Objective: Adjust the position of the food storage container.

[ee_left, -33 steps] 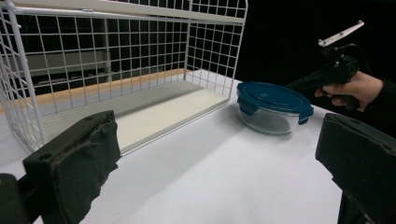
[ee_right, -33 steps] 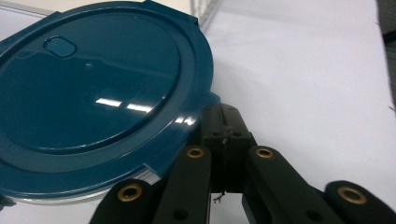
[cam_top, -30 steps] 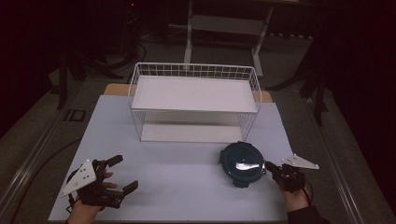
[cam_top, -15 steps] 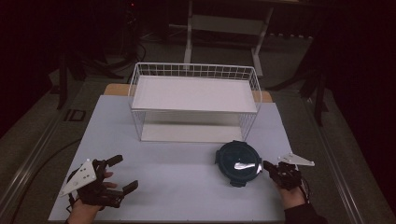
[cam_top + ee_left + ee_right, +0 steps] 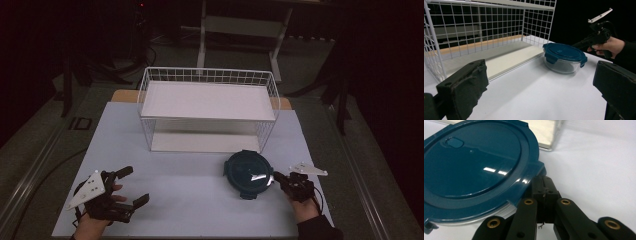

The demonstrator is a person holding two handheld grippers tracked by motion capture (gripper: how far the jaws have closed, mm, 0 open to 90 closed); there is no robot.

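— Any label or writing on the glass container (image 5: pixel 248 174)?
— None readable. It sits right of centre on the surface (image 5: pixel 200 192), before the white wire rack (image 5: pixel 207 107).
— Grippers?
— Right gripper (image 5: pixel 545 194) clenched beside its blue lid (image 5: pixel 477 162); left gripper (image 5: pixel 127 186) released, near-left.

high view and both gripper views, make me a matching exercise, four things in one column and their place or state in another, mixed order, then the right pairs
Things:
1. left gripper
2. right gripper
3. container
4. wire rack

Place or state:
A. white, at the far side of the table
B. jaws wide apart, nothing between them
C. round clear bowl under a dark teal clip-on lid
D. jaws together, tip at the lid's rim

Pairs: 1-B, 2-D, 3-C, 4-A
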